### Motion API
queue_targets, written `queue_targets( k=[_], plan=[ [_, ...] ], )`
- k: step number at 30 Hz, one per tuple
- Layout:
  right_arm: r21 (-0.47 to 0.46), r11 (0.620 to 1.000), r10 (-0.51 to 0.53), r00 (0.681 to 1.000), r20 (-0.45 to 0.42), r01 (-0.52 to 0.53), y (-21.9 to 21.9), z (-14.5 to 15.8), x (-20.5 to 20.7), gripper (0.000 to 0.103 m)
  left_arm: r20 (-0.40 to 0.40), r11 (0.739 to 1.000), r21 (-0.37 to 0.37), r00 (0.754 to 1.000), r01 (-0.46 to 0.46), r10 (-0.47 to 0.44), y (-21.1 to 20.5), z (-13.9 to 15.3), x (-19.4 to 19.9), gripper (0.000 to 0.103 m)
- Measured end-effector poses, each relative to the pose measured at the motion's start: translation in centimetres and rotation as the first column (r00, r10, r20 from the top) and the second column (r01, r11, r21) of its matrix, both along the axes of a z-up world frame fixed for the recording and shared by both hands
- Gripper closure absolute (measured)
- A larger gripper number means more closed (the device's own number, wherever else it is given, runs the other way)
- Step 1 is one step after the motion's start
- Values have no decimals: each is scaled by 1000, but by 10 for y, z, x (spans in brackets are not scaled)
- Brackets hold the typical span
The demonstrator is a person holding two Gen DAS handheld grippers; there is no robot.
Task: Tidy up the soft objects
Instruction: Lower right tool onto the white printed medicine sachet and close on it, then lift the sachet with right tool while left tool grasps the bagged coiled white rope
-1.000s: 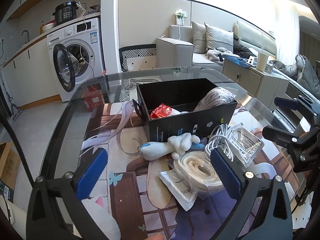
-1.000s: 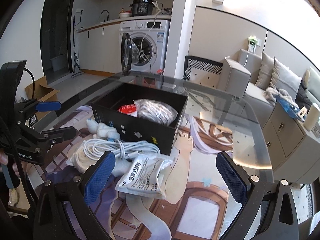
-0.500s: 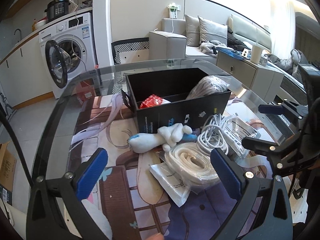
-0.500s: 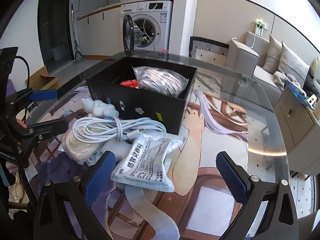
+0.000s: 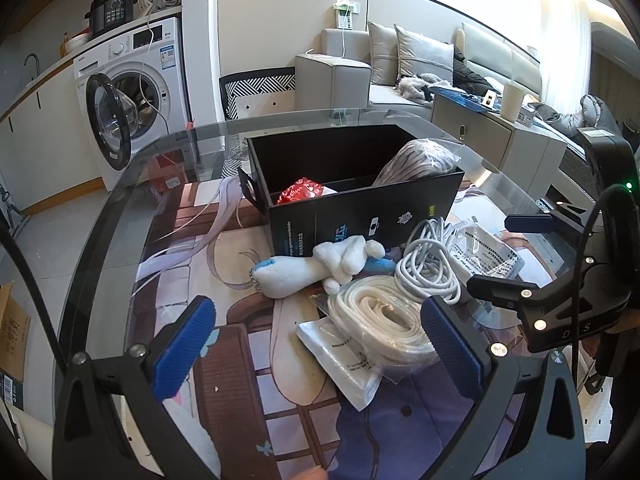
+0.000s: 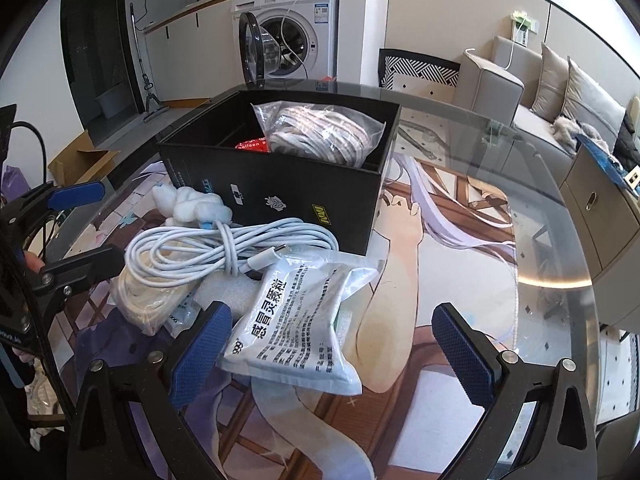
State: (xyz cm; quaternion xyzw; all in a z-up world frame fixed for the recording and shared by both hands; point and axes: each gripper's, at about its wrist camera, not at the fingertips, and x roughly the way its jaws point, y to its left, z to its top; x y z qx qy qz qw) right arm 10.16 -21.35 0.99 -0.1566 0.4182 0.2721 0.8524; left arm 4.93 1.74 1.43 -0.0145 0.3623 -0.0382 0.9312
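A black box (image 5: 360,216) (image 6: 280,196) stands on the glass table and holds a bagged grey bundle (image 6: 320,132) and a red packet (image 5: 301,191). In front of it lie a white plush toy (image 5: 312,268), a coiled white cable (image 6: 228,248), a bagged cream strap roll (image 5: 380,320) and a white medicine pouch (image 6: 296,324). My left gripper (image 5: 320,344) hovers open just short of the strap roll. My right gripper (image 6: 332,352) is open, its left finger beside the medicine pouch. Neither holds anything.
The round glass table (image 6: 560,216) carries a printed anime mat (image 5: 248,400). A flat white packet (image 5: 340,356) lies under the strap roll. Behind are a washing machine (image 5: 132,92) with its door open, a sofa (image 5: 400,64) and a low cabinet (image 6: 600,208).
Both grippers have come lower and closer to the pile; the right one now has the medicine pouch at its left finger. Nothing on the table has moved.
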Motion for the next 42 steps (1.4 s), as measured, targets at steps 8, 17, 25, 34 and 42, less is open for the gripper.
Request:
queue_targets(
  k=[8,17,25,34,42],
  plan=[
    [9,1000,3,1000,-30,-2,-2,-6,5,8,2,1000,-5,1000,-15,15,4,-3,1,0],
    [35,999,27,999,-38,-25,1,-6,4,18,-5,1000,-5,1000,-3,3,2,-4,1,0],
    [100,992,79,993,-84,-70,2,-5,3,45,-14,1000,-1,1000,12,-12,-4,-6,1,0],
    [115,991,73,994,-86,-63,-7,-2,-4,50,-14,1000,1,1000,16,-16,-5,-6,0,0],
    [161,986,66,994,-91,-51,-21,2,-4,60,-18,1000,1,1000,21,-21,-7,-6,0,0]
  ],
)
